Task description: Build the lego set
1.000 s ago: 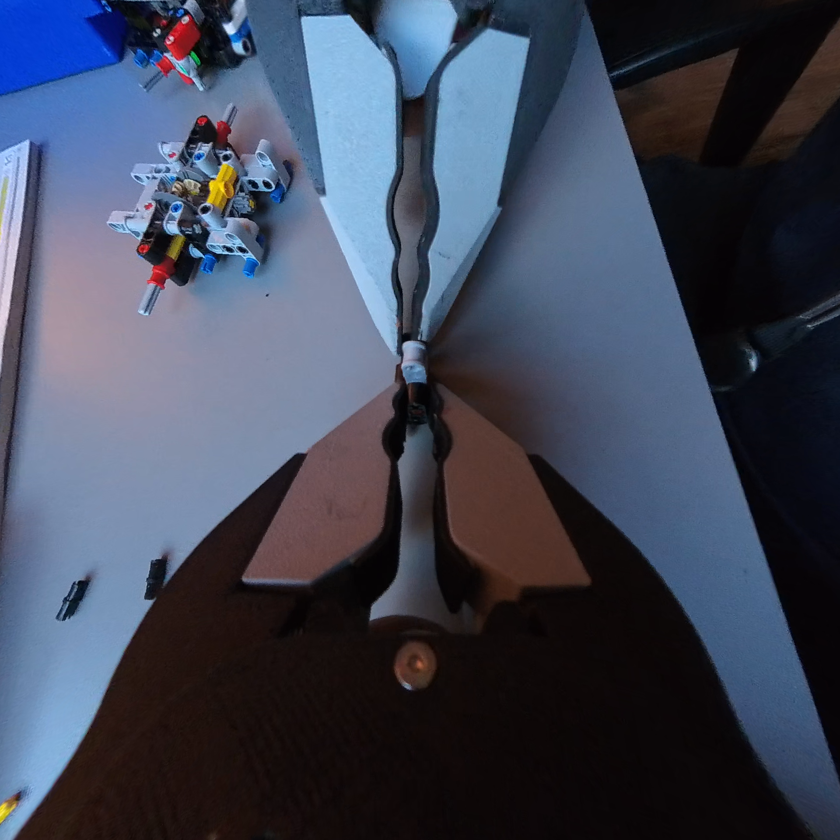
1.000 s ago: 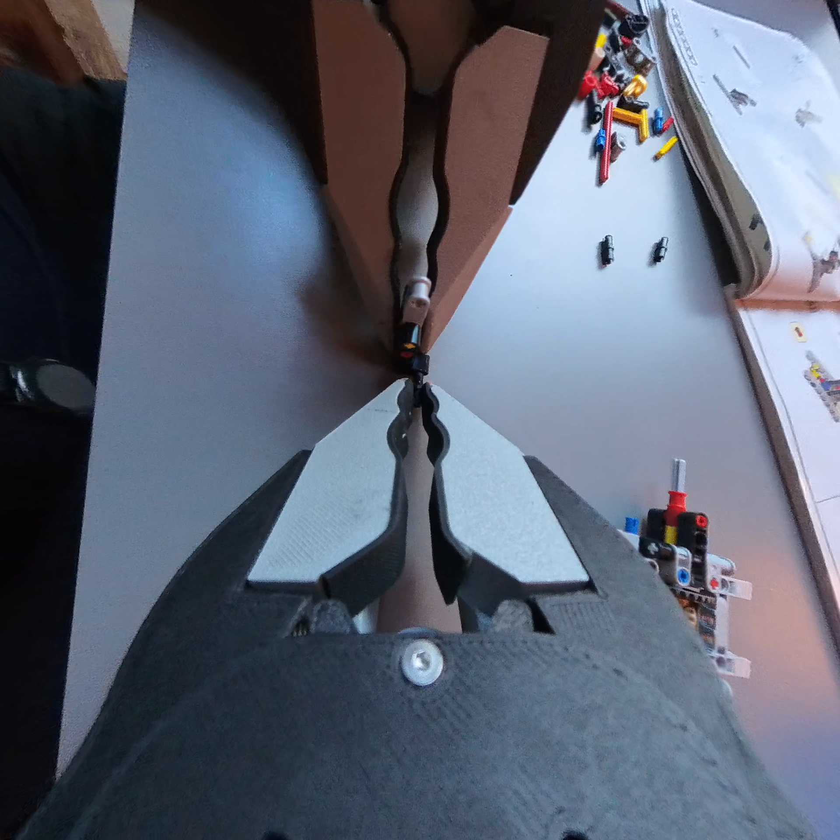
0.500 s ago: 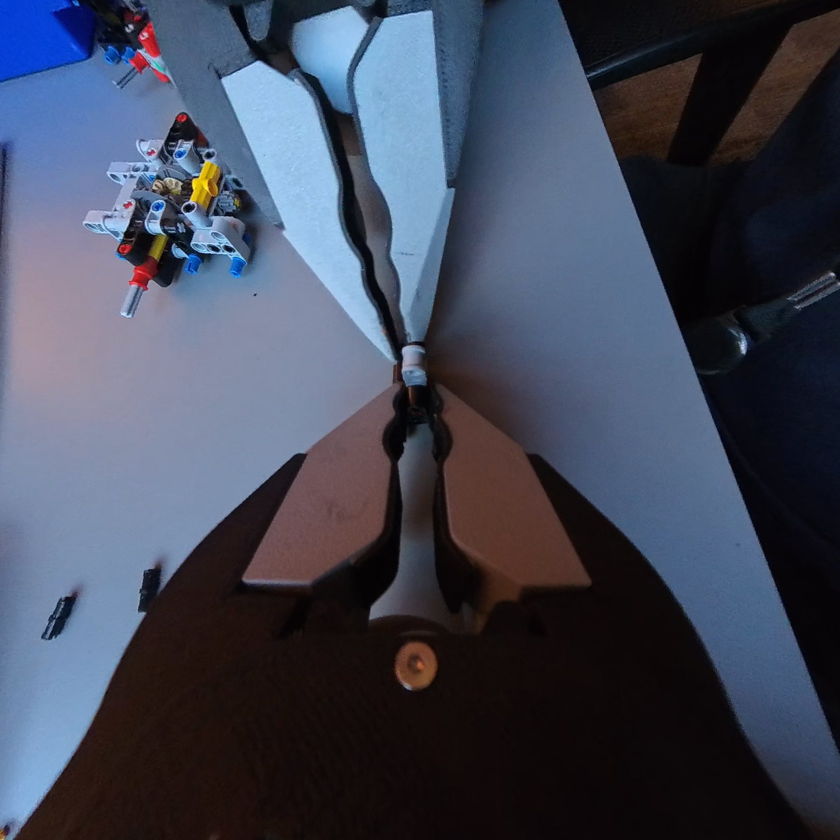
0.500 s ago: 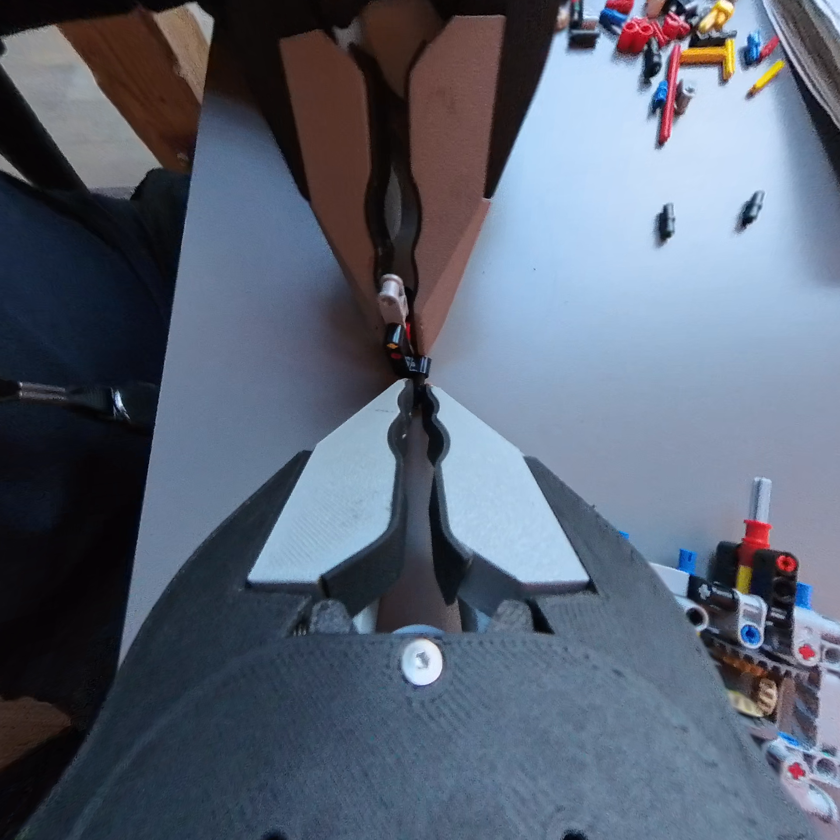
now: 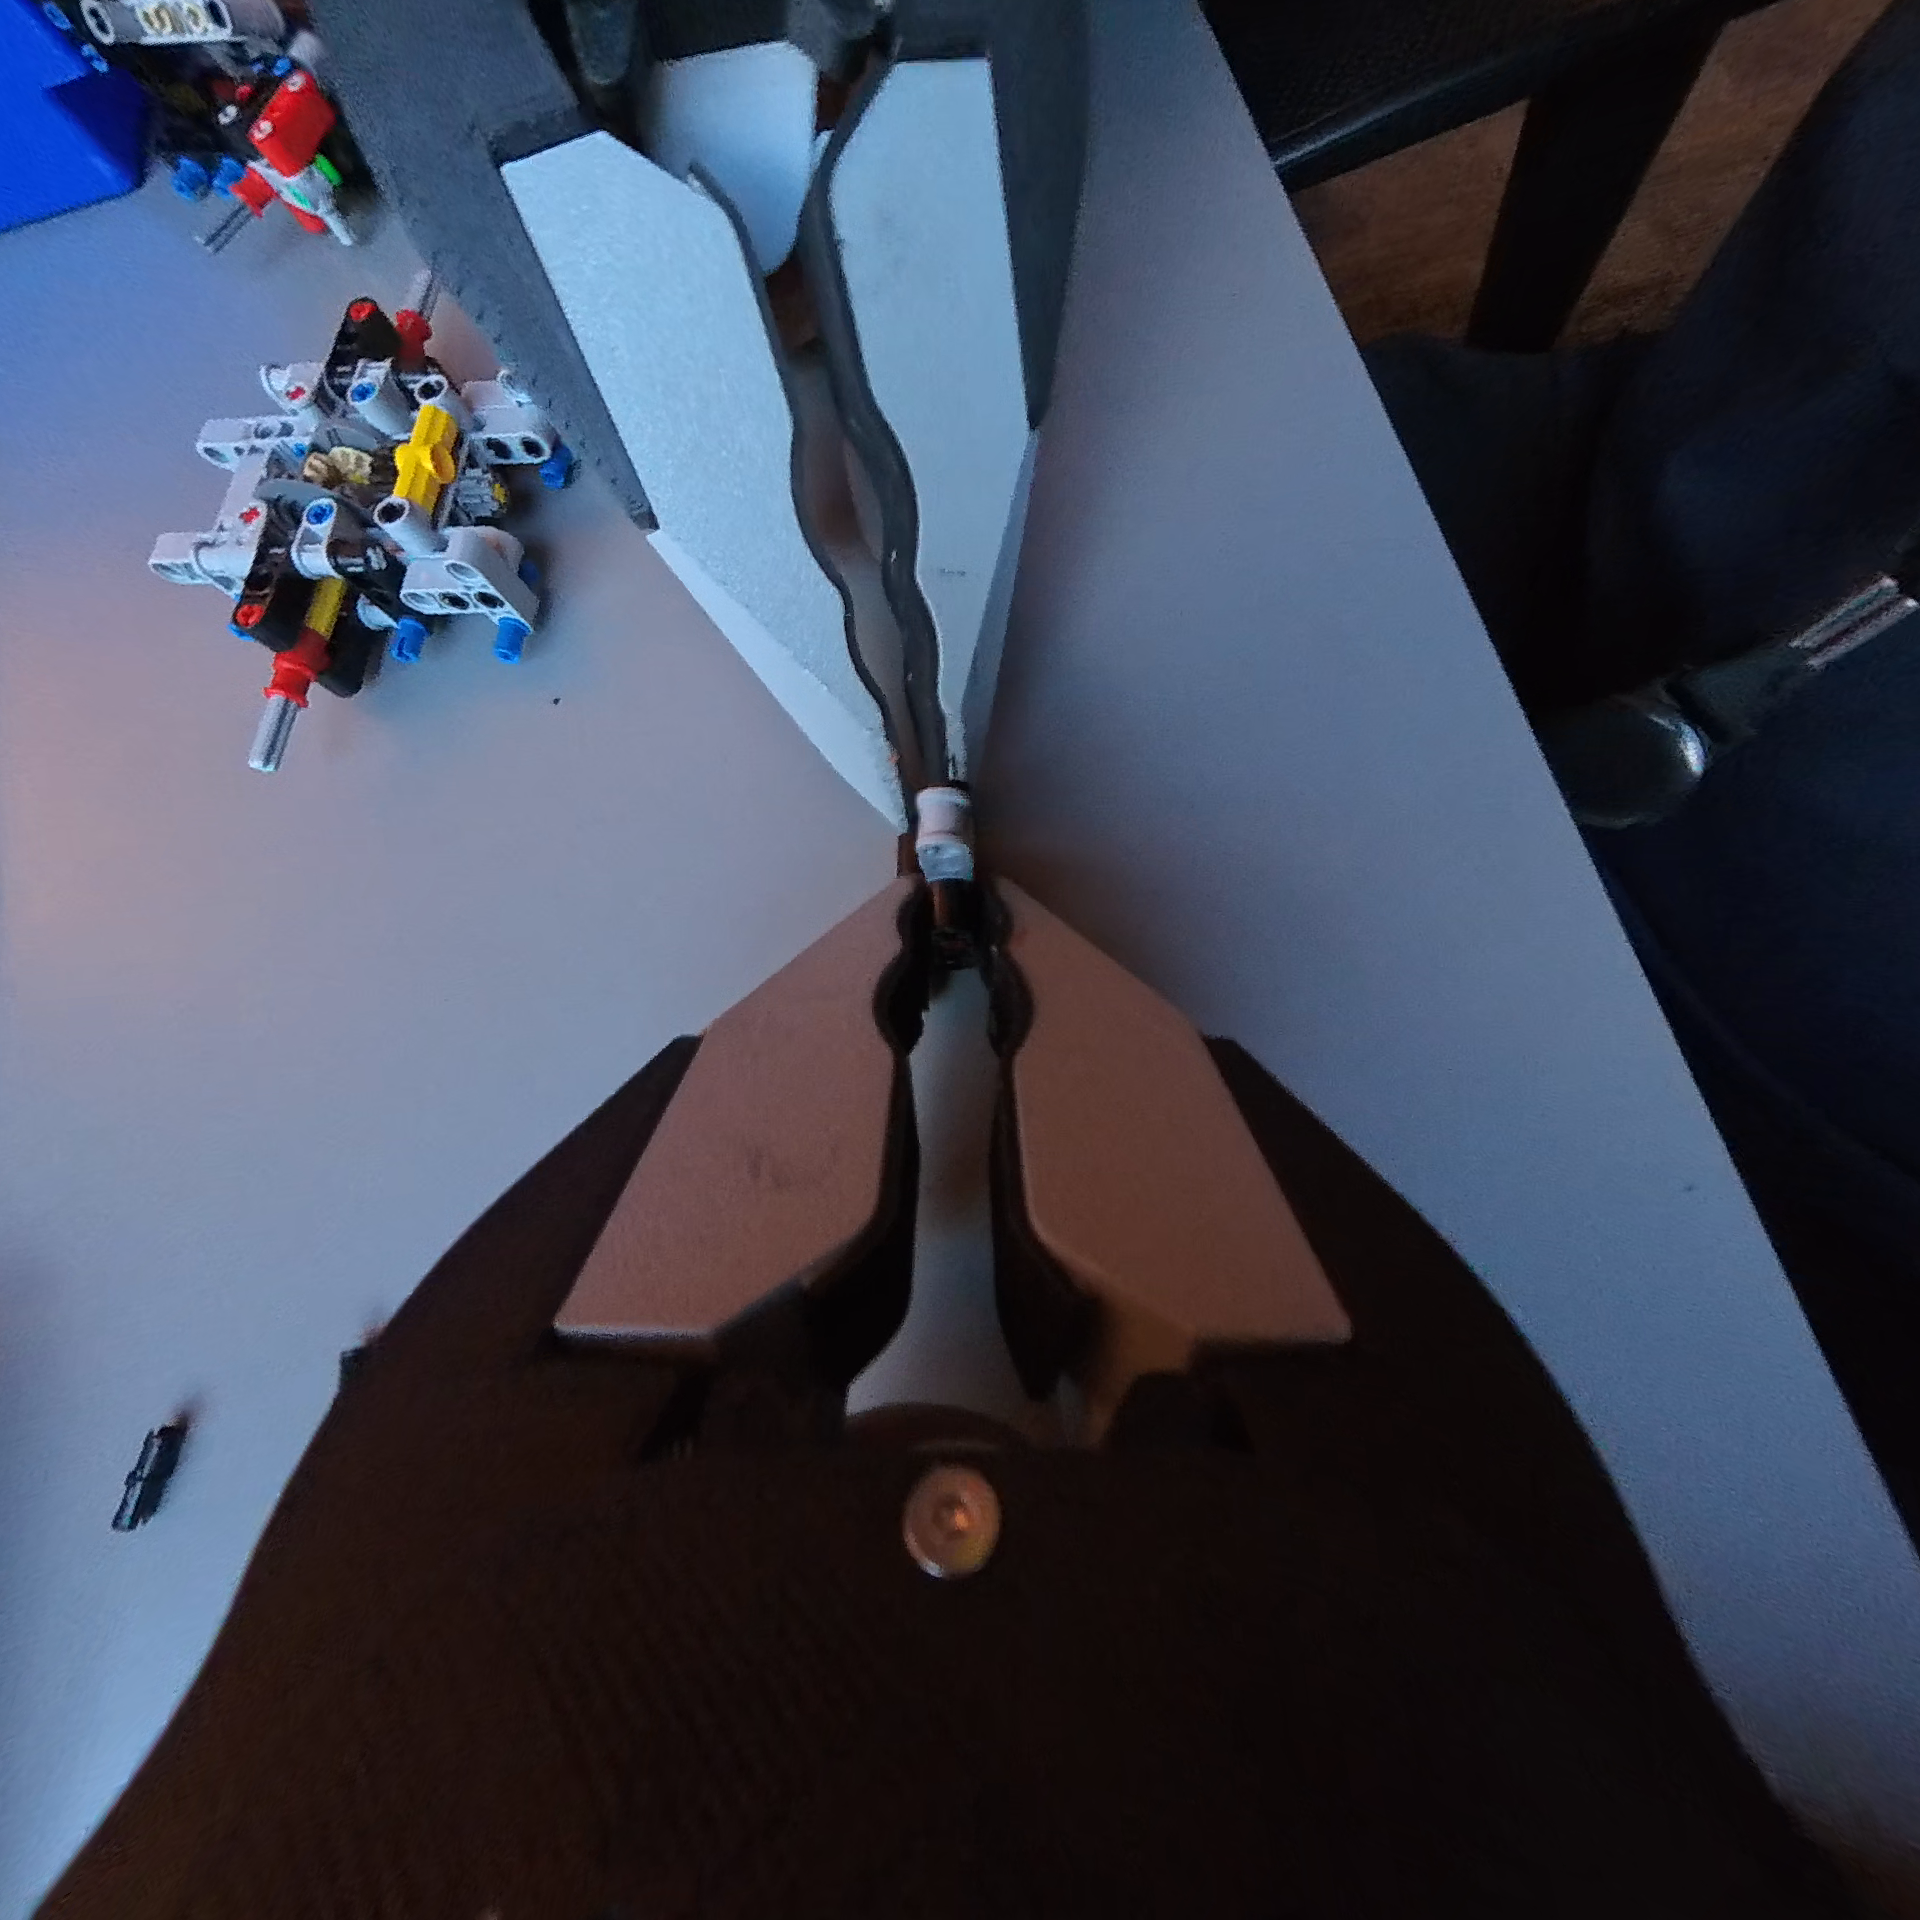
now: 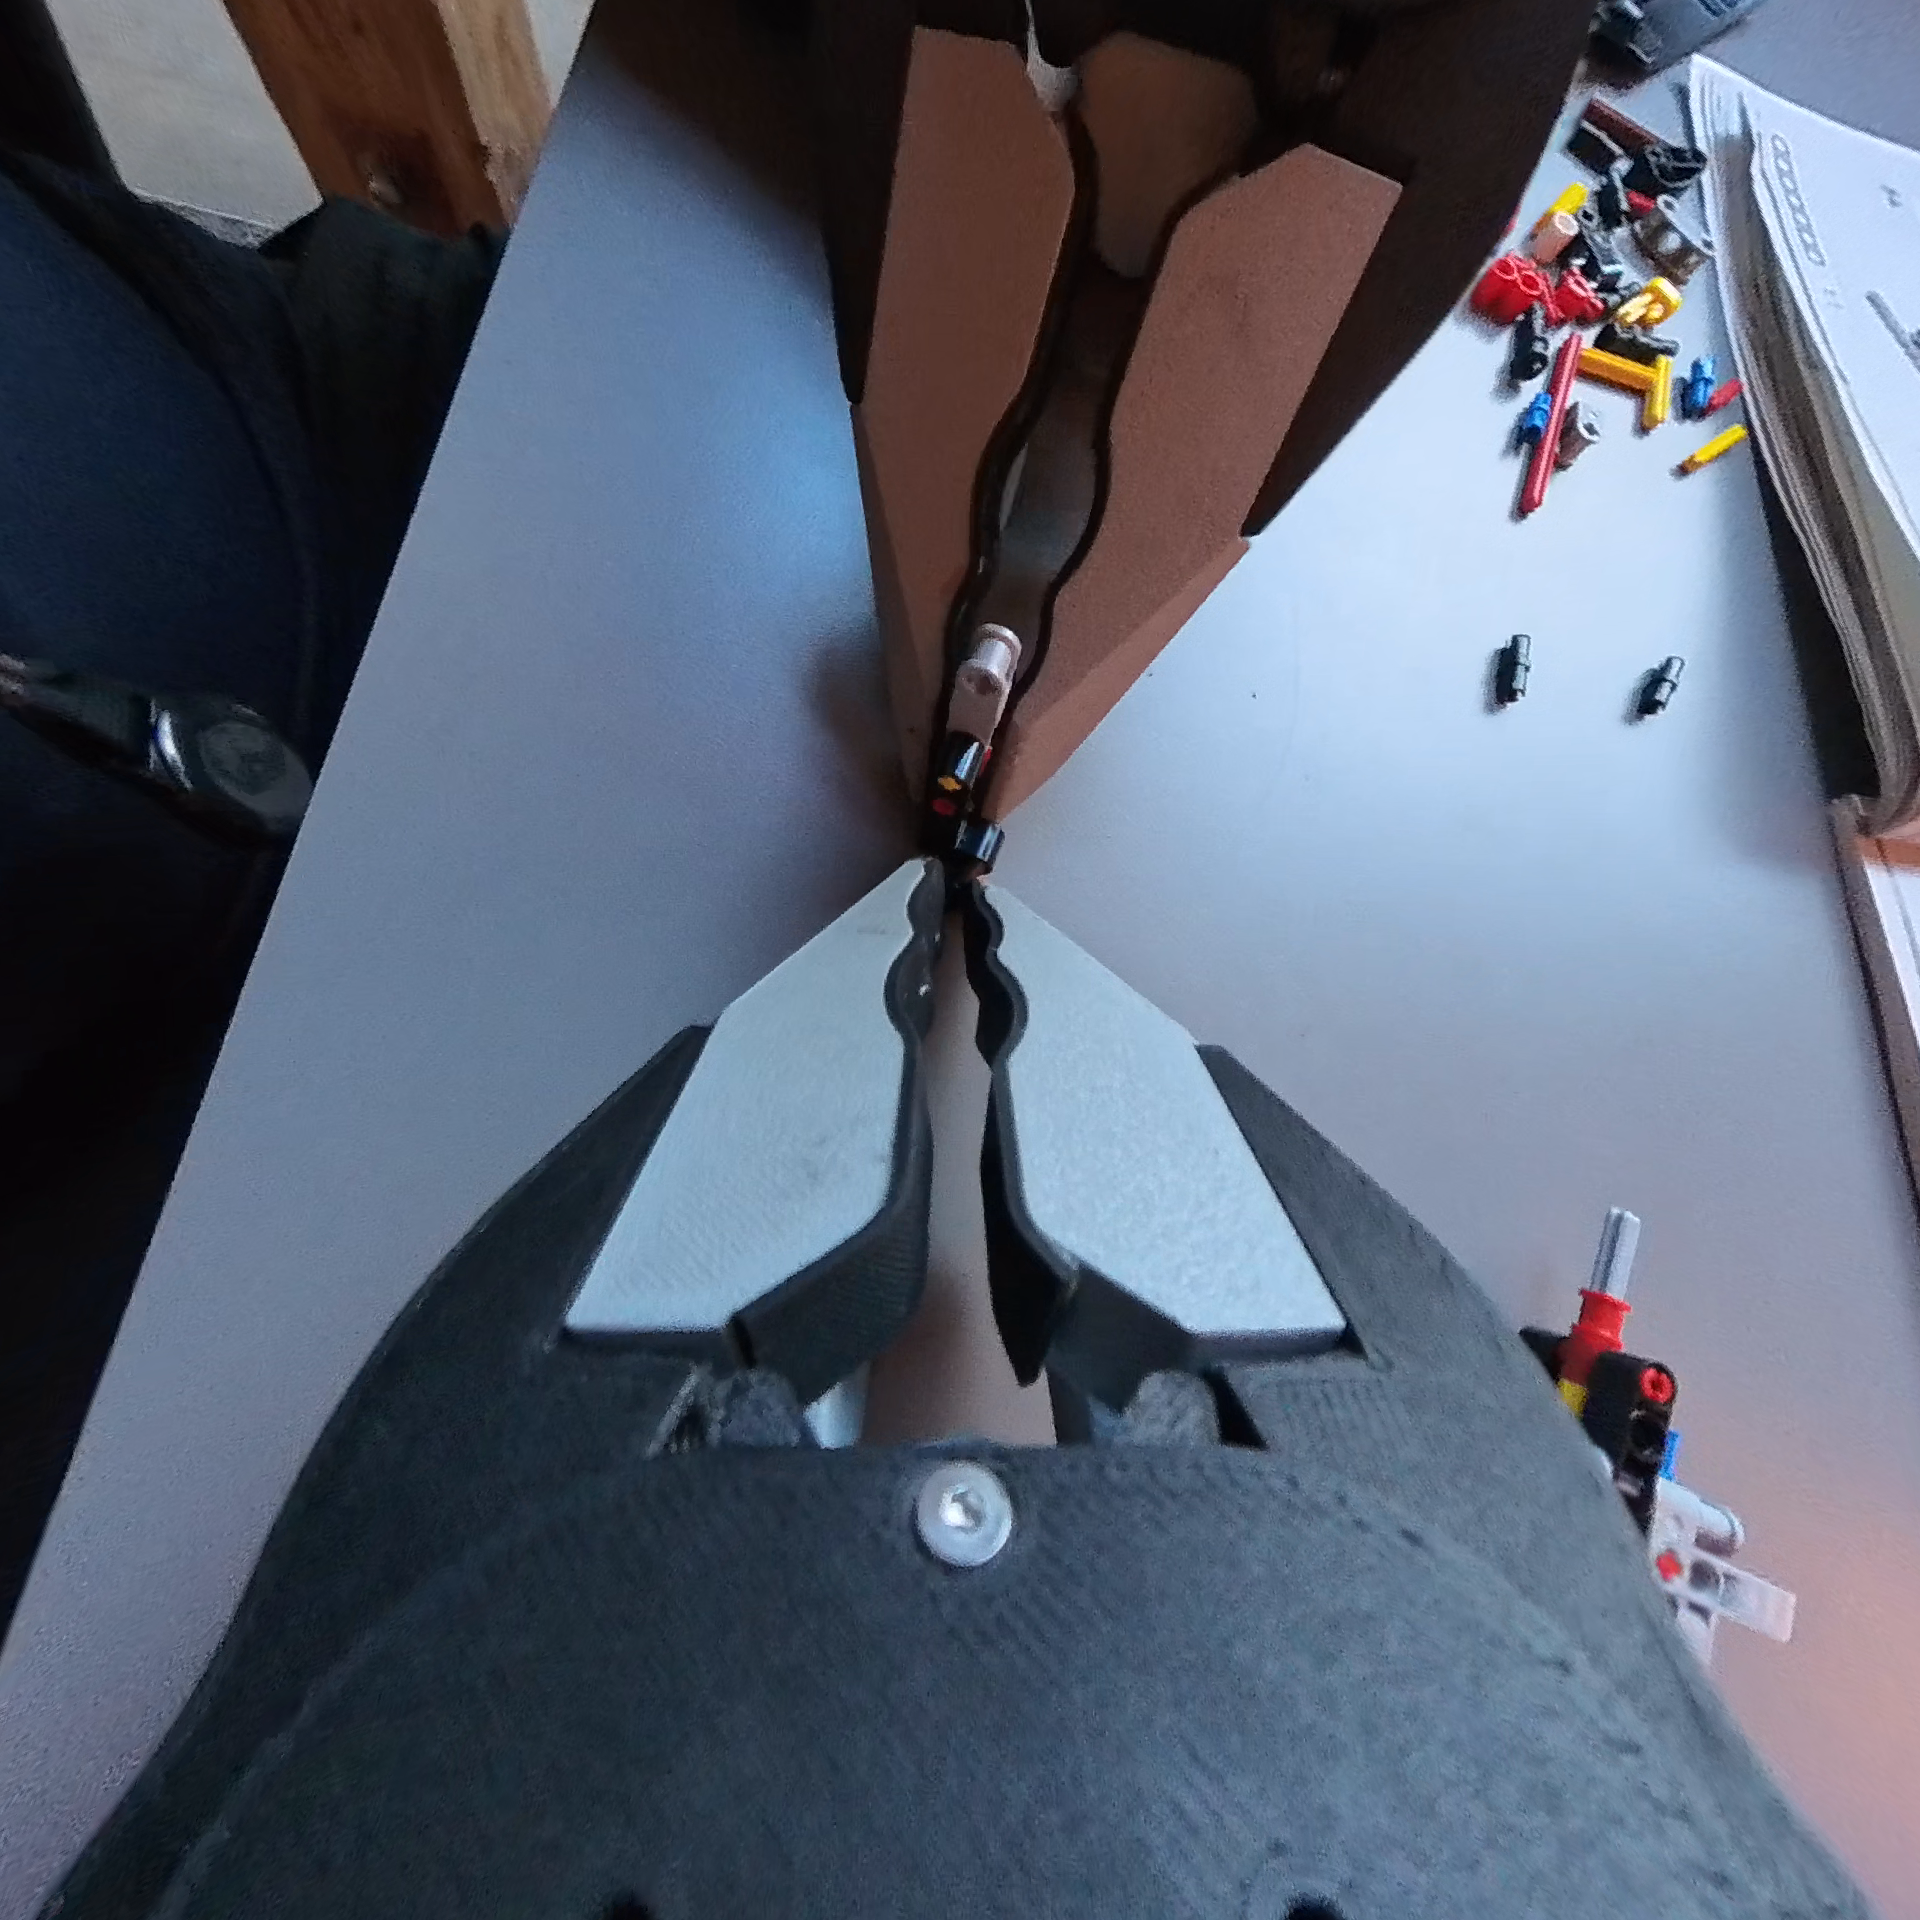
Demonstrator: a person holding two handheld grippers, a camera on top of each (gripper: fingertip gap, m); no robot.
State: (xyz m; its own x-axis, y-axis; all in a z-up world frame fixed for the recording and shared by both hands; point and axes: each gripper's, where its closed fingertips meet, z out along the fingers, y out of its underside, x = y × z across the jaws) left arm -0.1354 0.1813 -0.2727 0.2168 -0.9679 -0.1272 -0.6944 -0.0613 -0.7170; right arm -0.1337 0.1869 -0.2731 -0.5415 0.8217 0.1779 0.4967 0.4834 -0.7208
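Because both holds sit at the very tips, we judge this a matter of steadiness, not force. The pale grey tabletop (image 5: 312, 1039) fills both views, its edge running down the right of the left wrist view.

The left tongs (image 5: 951, 914), brown-faced on a dark body, rise from the bottom centre of their frame. They are narrowed onto the dark end of a small rod-like stack of plastic building pieces (image 5: 940, 831), and the pads appear to press its sides. The right tongs (image 6: 956, 883), pale grey-faced, meet them nose to nose at mid-frame. Their fingers are drawn together, pinching the stack's other end at its black collar. How much of it lies between those pads we cannot tell.

At the right edge of the right wrist view lies an open white printed booklet (image 6: 1818, 364). A built grey, black, red and yellow brick model (image 5: 364, 520) rests in the upper left of the left wrist view. A loose heap of coloured plastic pieces (image 6: 1590, 312) lies upper right in the right wrist view, with two short black pins (image 6: 1512, 665) below it.

We would keep both tongs on one straight line, held above the tabletop, with no twist or sideways load.
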